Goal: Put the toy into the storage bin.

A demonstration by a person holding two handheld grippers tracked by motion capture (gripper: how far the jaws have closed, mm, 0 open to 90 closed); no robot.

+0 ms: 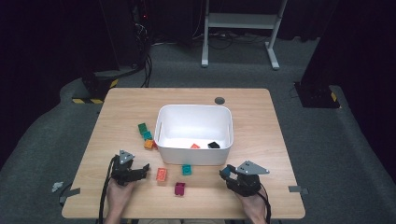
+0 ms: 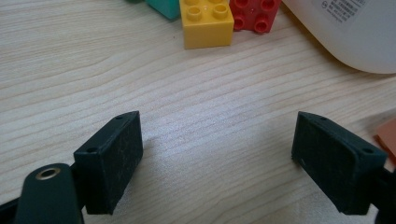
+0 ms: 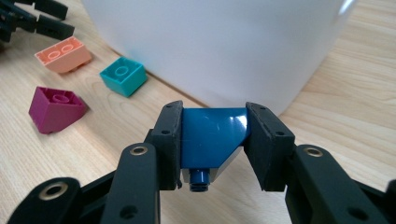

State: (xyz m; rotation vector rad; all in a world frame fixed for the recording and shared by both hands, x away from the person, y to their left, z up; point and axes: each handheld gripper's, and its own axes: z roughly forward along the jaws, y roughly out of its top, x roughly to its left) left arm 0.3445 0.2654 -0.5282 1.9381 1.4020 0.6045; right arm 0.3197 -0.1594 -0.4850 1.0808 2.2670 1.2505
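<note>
- Left gripper [image 1: 142, 169]: it sits near the table's front edge, to the front-left of the white bin [image 1: 194, 161]. Its jaws stand wide apart with nothing but bare wood between them — released.
- Left of the bin, close against its wall, a short row of bricks: a green brick [image 1: 142, 128] farthest back, a teal one [image 1: 147, 135] next, then a yellow brick [image 2: 206, 21] with a red brick [image 2: 254, 14] beside it, nearest the bin's front-left corner.
- In front of the bin, towards its left half, an orange brick [image 1: 161, 175] lies on the wood, apart from the wall.
- A turquoise brick [image 1: 187, 170] lies just in front of the bin's front wall, about midway along it.
- A magenta brick [image 1: 180, 188] lies farther out from the bin than the turquoise one, nearer the table's front edge.
- Inside the bin, by its front wall, rest a small red-orange piece [image 1: 195, 146] and a black piece [image 1: 213, 145].
- Right gripper [image 1: 225, 173]: front-right of the bin, near its front-right corner. Its jaws are clenched on a blue brick [image 3: 212, 135] — the pads press both its sides, and one stud points back towards the hand.
</note>
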